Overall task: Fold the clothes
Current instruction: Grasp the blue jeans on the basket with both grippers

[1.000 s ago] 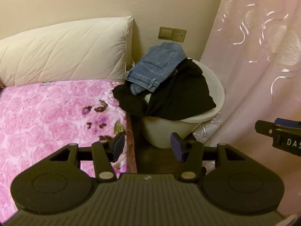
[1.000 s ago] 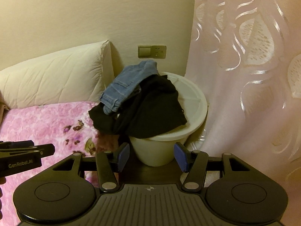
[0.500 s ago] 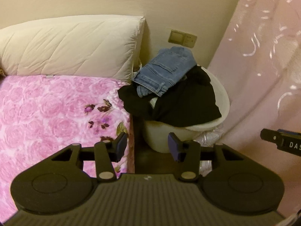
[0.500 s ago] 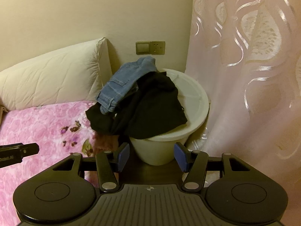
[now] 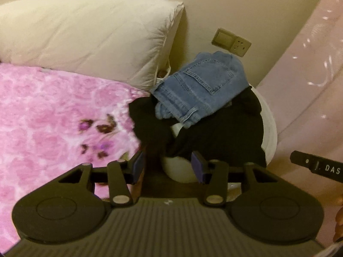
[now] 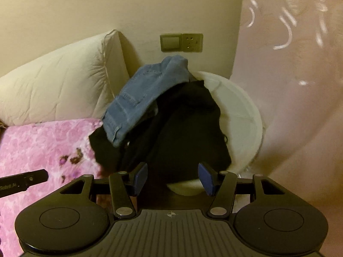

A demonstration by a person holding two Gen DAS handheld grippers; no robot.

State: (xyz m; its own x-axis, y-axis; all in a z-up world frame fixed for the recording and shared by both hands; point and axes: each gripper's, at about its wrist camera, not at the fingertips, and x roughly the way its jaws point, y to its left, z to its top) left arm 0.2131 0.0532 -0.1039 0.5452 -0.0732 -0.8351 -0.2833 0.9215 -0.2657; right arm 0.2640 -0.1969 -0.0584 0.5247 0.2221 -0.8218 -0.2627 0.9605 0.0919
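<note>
A pair of blue jeans (image 5: 201, 87) (image 6: 143, 98) lies on top of a black garment (image 5: 218, 137) (image 6: 182, 132). Both are heaped over a white laundry basket (image 5: 269, 126) (image 6: 240, 111) between the bed and the curtain. The black garment spills over the basket's near rim and towards the bed. My left gripper (image 5: 168, 167) is open just in front of the basket's near wall, nothing between its blue pads. My right gripper (image 6: 173, 178) is open wide, its pads framing the lower edge of the black garment without touching it.
A bed with a pink flowered cover (image 5: 53, 117) (image 6: 42, 145) and a cream pillow (image 5: 85, 36) lies to the left. A pink patterned curtain (image 5: 310, 85) (image 6: 300, 85) hangs on the right. A wall socket (image 5: 231, 42) sits above the basket. Each gripper's finger shows at the other view's edge.
Both grippers have moved in and down towards the basket, so the clothes look larger. The left jaws have narrowed a little and the left view has rolled.
</note>
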